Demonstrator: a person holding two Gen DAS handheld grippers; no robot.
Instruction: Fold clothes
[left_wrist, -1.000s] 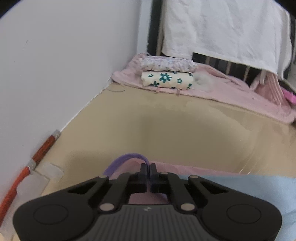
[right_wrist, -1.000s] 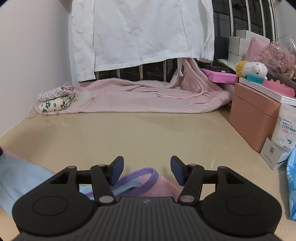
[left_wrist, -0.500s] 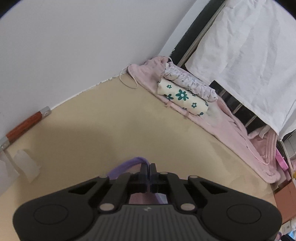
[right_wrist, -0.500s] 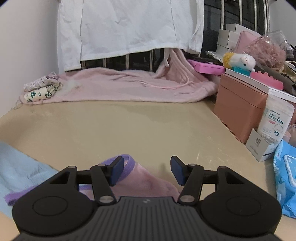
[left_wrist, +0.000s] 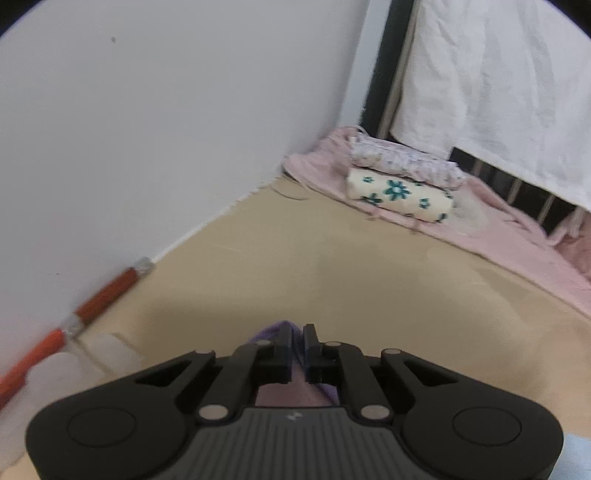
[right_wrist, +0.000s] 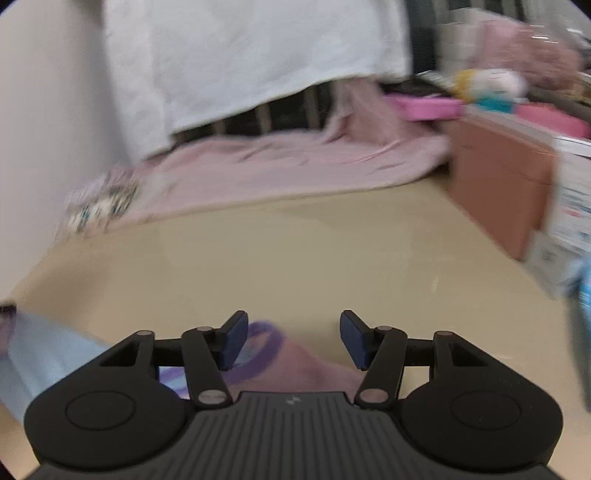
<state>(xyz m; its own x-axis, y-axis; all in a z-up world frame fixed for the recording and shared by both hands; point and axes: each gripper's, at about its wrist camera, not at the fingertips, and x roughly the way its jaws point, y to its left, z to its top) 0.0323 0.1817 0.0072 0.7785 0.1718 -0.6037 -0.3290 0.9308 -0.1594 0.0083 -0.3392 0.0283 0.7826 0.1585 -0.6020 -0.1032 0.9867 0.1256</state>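
I see the left gripper (left_wrist: 297, 345) jaws easing apart with the purple-trimmed garment (left_wrist: 271, 330) edge between them. Right gripper (right_wrist: 290, 339) jaws are closing, pads not yet pressing the garment lying between them.

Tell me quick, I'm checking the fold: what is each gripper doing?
Left gripper: shut on the purple hem.
Right gripper: jaws closing, hem between them, not yet gripped.
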